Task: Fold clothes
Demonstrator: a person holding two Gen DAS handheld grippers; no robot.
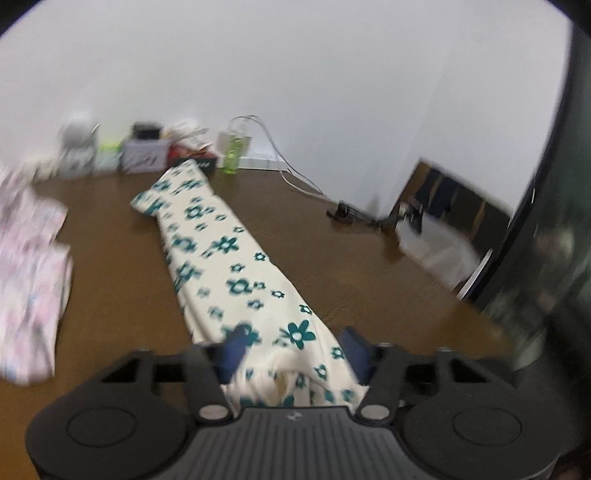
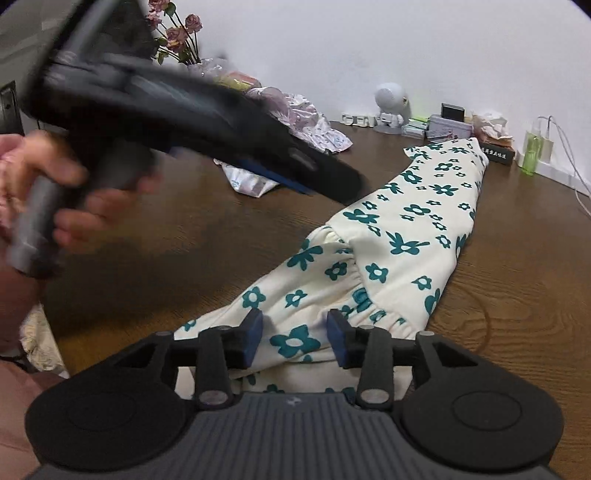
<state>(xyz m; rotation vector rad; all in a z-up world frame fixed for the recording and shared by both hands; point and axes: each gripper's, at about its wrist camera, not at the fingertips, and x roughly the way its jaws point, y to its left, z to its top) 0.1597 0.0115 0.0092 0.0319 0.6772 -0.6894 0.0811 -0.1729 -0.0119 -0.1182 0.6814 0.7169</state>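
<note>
Cream trousers with teal flowers (image 1: 221,251) lie folded lengthwise on the brown table (image 1: 118,229), stretching away toward the wall. My left gripper (image 1: 293,343) is open, its blue pads astride the near end of the trousers. In the right wrist view the same trousers (image 2: 406,229) run to the back right. My right gripper (image 2: 295,332) is open over the gathered waistband, the pads apart on either side of the cloth. The left gripper (image 2: 325,181) shows blurred above the table at the left, held in a hand (image 2: 44,195).
A pink-and-white garment (image 1: 29,266) lies at the left of the table. Along the wall stand boxes (image 1: 144,153), a green bottle (image 1: 234,153), a white fan figure (image 2: 391,107), cables and dried roses (image 2: 177,33). A dark clamp (image 1: 351,214) sits at the table's right edge.
</note>
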